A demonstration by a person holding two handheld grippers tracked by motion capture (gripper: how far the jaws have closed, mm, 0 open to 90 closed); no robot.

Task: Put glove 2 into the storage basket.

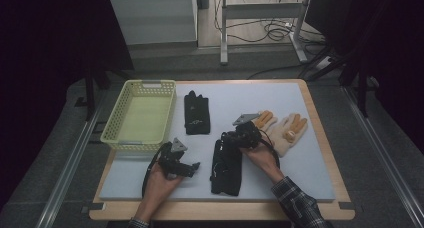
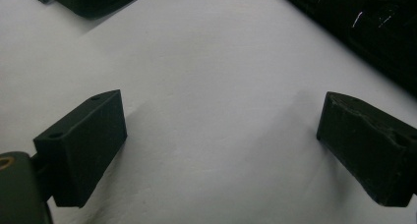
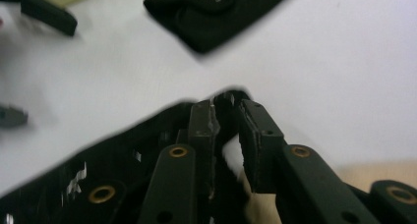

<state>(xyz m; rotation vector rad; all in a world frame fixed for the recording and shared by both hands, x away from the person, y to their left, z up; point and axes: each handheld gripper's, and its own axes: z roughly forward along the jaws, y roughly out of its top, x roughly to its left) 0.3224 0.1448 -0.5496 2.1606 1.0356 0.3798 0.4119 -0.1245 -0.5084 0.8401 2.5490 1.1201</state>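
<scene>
On the pale grey foam mat (image 1: 280, 153) that covers the wooden table, a yellow plastic lattice basket (image 1: 139, 116) stands at the far left corner, and its floor shows bare, with nothing lying in it. Just to its right lies a black fabric glove (image 1: 196, 113), fingers pointing away from the person. A second black fabric glove (image 1: 226, 167) lies nearer the person, in the middle of the mat, lengthwise. A pair of cream knitted gloves with orange fingertips (image 1: 282, 129) lies on the right half of the mat.

The right gripper (image 1: 239, 138) sits at the far end of the nearer black glove. In the right gripper view its jaws stand narrow, drawn in on a thin edge of that glove (image 3: 147, 155), with black fabric between the pads; a sliver of white mat shows in the gap lower down. The farther black glove (image 3: 216, 13) lies beyond them.

The left gripper (image 1: 186, 168) rests low over the bare mat between the basket and the nearer glove. In the left gripper view its jaws stand wide apart with only mat between them, and the nearer glove's edge (image 2: 364, 32) lies past them.
</scene>
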